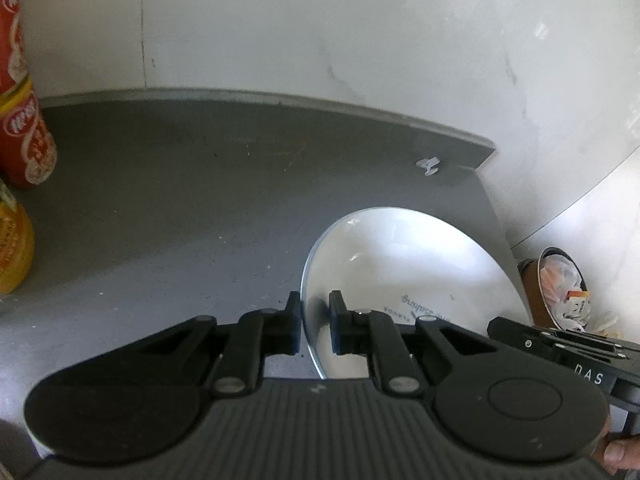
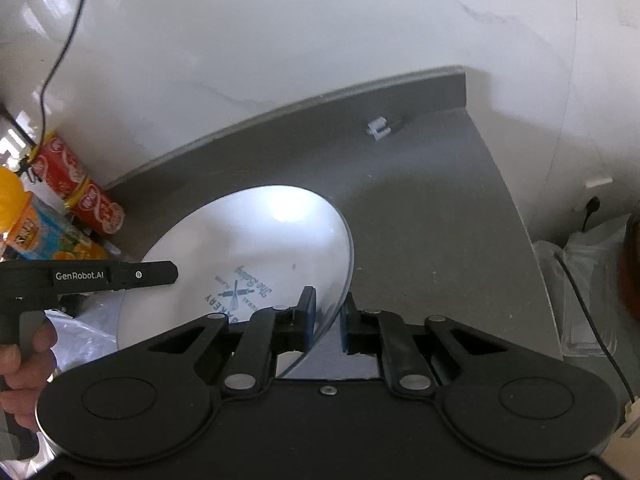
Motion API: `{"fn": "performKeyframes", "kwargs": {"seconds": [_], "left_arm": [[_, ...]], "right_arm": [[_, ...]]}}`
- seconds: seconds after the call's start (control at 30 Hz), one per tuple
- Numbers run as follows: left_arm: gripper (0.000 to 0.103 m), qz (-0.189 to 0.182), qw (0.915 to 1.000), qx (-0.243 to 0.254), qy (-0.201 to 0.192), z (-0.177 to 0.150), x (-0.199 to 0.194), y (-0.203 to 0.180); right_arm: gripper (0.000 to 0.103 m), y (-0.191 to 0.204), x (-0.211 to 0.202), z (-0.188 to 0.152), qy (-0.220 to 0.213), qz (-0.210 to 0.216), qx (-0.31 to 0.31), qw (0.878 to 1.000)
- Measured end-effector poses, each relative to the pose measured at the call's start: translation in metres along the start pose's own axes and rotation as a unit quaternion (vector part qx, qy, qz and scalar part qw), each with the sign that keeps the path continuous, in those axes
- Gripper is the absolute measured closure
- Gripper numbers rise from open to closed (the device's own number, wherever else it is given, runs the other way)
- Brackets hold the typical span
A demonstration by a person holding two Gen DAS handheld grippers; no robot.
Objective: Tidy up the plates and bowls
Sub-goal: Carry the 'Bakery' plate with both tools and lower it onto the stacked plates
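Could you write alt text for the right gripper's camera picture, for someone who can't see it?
A black two-finger gripper straddles the rim of a white printed plate above a grey counter. Red cans stand at the left by a white wall.

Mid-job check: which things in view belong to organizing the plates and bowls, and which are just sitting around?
Part of the job:
- white plate with bakery print
- left gripper, straddling its rim
- right gripper, straddling its rim

Just lying about:
- red cans
- orange juice carton
- small white clip
- bin of rubbish
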State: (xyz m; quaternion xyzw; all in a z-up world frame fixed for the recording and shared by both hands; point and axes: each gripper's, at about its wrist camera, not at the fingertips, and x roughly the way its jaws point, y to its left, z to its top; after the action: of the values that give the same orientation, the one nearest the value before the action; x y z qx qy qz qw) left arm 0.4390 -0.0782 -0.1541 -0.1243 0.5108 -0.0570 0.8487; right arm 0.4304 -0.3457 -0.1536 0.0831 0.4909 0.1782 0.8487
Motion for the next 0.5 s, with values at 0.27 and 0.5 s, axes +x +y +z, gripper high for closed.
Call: {"fn": "performKeyframes", "kwargs": {"seconds": [0.27, 0.5], "left_arm": [[0.091, -0.004, 0.9996, -0.02, -0.021, -0.002, -0.034, 0.002], [0.091, -0.036, 0.998, -0.023, -0.046, 0.002, -0.074, 0.009]], "right_arm": [[0.091, 0.023, -0.028, 0.0, -0.023, 0.003, -0.021, 1.0], [0.091, 0.05, -0.068, 0.002, -0.055, -0.005, -0.031, 0.998]]}}
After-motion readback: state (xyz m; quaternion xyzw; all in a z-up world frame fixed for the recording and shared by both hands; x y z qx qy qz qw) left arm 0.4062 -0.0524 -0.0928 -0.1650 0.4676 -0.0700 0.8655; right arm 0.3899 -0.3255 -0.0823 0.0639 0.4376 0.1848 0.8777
